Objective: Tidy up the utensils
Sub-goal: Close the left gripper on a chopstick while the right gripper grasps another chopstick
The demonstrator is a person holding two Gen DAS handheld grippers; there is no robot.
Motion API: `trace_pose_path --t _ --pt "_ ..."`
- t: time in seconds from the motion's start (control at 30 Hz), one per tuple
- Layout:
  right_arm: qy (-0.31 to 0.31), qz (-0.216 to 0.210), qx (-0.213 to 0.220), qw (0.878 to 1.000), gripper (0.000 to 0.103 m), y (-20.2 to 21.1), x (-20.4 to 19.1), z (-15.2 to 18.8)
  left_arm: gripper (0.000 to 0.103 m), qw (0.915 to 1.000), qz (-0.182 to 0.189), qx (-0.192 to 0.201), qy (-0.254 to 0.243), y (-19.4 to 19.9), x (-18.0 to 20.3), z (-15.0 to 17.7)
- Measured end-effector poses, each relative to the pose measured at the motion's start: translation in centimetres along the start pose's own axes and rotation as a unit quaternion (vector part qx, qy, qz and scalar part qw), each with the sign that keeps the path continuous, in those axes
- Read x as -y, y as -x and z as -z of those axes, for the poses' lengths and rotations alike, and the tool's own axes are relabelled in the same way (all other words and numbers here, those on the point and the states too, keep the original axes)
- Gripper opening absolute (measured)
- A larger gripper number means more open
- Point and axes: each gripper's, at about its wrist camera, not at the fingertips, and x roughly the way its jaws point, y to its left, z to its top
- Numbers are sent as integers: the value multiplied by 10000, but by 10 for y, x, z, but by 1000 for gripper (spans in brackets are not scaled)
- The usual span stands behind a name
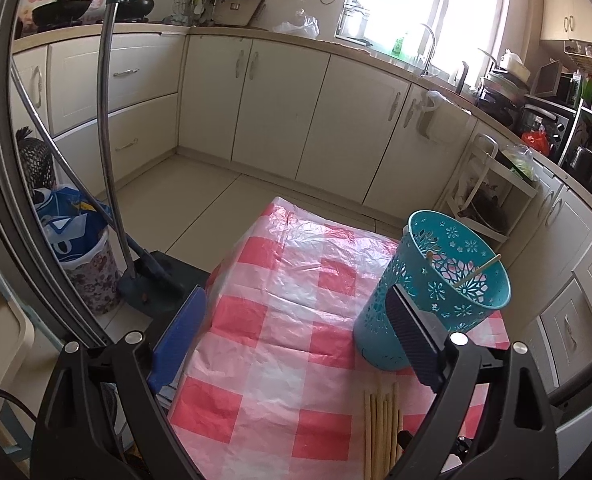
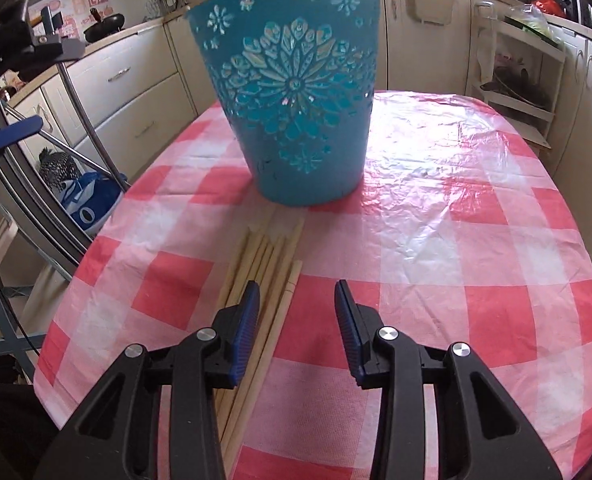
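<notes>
A teal cut-out basket (image 1: 436, 292) (image 2: 296, 92) stands upright on a table with a red and white checked cloth (image 1: 275, 320) (image 2: 456, 280). Two wooden chopsticks (image 1: 478, 271) lean inside it. Several more chopsticks (image 2: 265, 264) (image 1: 380, 432) lie in a bundle on the cloth just in front of the basket. My right gripper (image 2: 296, 312) is open low over the bundle's right side, its left finger above the sticks and a few sticks below the gap. My left gripper (image 1: 296, 340) is wide open, its right finger (image 1: 410, 336) close against the basket's near wall and nothing held.
The table's left edge drops to the floor, where a bin with a blue bag (image 1: 75, 236) and a mop with a metal pole (image 1: 107, 120) stand. Cream cabinets run along the back. A white rack (image 1: 492, 200) stands right of the table.
</notes>
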Motion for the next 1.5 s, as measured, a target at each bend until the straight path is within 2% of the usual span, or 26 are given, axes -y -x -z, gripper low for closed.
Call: trace_pose_path --t 0.27,0.37,0.43,0.53,0.57,0.67,0.8,1.07,1.27,1.37,1.43,1.5 --pt "-45 120 -153 9998 32 -9 5 -1 88 9999 -19 -103 -74 -3 -2 4" --pt "179 249 -173 9994 31 -10 -1 0 88 9998 -32 -138 -102 -4 -1 4" --pt "370 347 -200 9985 28 -11 -4 1 88 9997 -46 -177 -146 -5 0 6" --pt "506 310 -256 9979 16 -10 -4 2 88 9990 -80 -335 -289 -10 3 12" --pt "542 283 -262 9978 12 -9 -4 2 88 9982 -65 -463 -371 -14 6 17" --pt "584 270 -257 9976 9 -8 -2 4 88 9945 68 -846 -613 -26 17 37" --pt "399 353 -239 9983 8 -6 12 2 88 9846 249 -1397 -1020 -47 40 70" --pt "242 328 -285 9988 8 -4 29 3 88 9724 351 -1709 -1548 -66 71 100" --pt "240 258 -295 9989 8 -1 29 5 87 9708 282 -1774 -1587 -79 77 102" --pt "231 222 -301 9990 8 0 31 7 74 9676 309 -1909 -1622 -86 79 105" --pt "219 198 -309 9991 8 -1 33 6 54 9641 358 -2040 -1661 -92 79 110" --pt "207 187 -317 9991 8 -1 32 6 44 9638 392 -2033 -1680 -93 78 113"
